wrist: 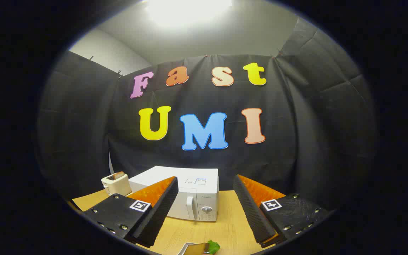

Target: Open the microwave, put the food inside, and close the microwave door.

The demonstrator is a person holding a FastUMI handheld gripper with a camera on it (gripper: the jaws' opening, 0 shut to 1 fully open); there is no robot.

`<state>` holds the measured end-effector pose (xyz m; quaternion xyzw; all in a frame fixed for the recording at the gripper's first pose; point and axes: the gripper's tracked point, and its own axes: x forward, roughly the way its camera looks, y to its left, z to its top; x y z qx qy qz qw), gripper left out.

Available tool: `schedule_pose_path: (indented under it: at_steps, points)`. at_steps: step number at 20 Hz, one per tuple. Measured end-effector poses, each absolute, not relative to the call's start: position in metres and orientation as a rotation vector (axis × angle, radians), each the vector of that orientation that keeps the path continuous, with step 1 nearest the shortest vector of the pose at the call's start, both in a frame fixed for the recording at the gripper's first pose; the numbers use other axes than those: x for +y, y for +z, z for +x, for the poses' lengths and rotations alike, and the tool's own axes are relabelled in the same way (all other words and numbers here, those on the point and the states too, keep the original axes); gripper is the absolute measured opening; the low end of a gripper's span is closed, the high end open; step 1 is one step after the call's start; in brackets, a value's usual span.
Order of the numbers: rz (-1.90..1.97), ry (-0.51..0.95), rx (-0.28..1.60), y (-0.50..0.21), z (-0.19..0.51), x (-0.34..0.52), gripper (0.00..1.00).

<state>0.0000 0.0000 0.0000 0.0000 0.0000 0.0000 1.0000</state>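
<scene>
We've got gripper (204,209) jaws wide apart, nothing held. Microwave (186,193) straight ahead btwn them, door shut, handle (190,208) vertical. Food (204,248) nearer, below.

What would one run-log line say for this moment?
tool: open, holding nothing | microwave: door closed, beyond fingers | food: on table, near the tool | toaster: beside microwave

- The microwave (190,194) has its left front hidden behind a finger (156,212).
- Food (204,248), near the microwave, is cut off at the bottom.
- Control markings beside the microwave's handle (190,207) are too small to tell.
</scene>
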Motion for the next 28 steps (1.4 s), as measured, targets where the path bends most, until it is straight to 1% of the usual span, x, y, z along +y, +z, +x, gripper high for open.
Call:
schedule_pose_path:
  at_steps: [5, 13, 22, 26, 28]
  points:
    - [0.030, 0.033, 0.029, -0.010, 0.007, 0.005, 0.98]
    - [0.035, 0.041, 0.035, -0.023, 0.015, 0.006, 0.98]
    - [0.026, 0.054, -0.033, -0.038, 0.036, 0.018, 0.98]
    - [-0.002, 0.078, -0.037, -0.068, 0.057, 0.039, 0.98]
    - [0.013, 0.091, -0.006, -0.090, 0.071, 0.048, 0.98]
